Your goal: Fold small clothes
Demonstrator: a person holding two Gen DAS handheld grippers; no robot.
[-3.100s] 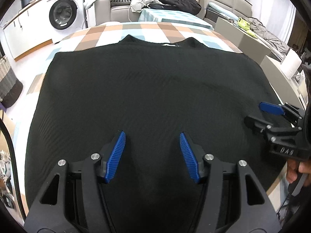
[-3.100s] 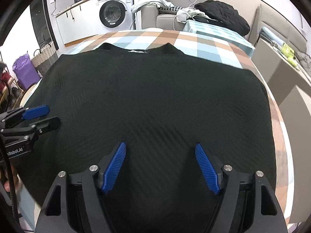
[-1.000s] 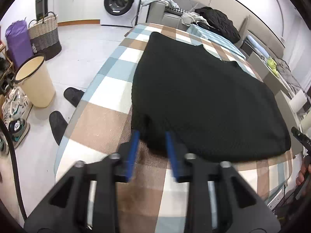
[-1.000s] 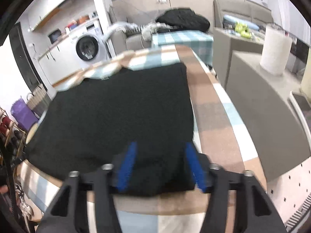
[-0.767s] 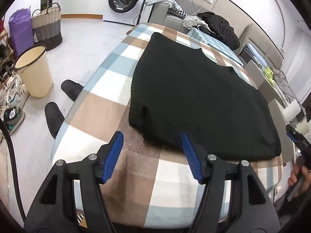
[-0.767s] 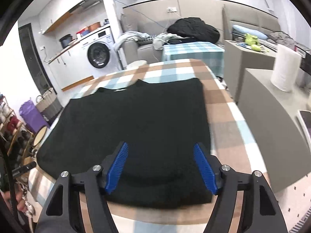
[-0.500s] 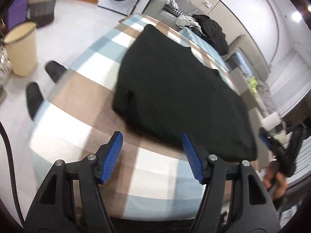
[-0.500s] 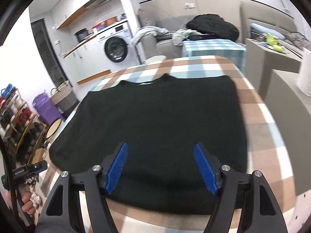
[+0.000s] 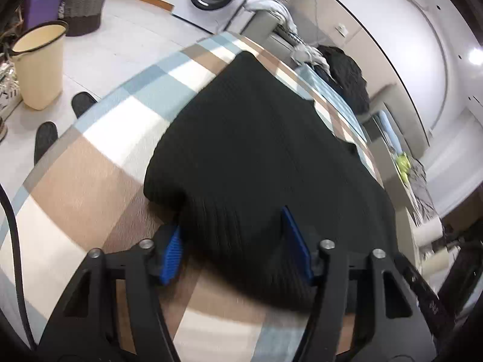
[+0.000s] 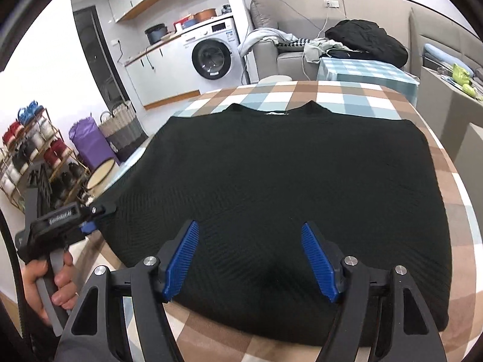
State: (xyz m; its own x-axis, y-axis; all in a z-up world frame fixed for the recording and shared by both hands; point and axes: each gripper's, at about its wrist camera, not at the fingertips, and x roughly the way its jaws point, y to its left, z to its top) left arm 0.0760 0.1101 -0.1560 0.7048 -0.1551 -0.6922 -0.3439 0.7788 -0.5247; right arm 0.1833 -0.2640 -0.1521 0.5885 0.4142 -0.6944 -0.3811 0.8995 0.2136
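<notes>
Lying flat on checked table point(image 10: 347, 90): black sweater point(image 10: 286, 175); left tongs point(image 9: 232, 249), right tongs point(image 10: 250, 261) both released.

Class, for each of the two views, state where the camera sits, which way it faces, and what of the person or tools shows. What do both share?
Left wrist: on the left gripper, open around the black sweater's near-left corner, facing along the table.
Right wrist: on the right gripper, open over the hem, facing the collar; shows the person's left hand.
Shared: sweater, checked tablecloth, washing machine.
</notes>
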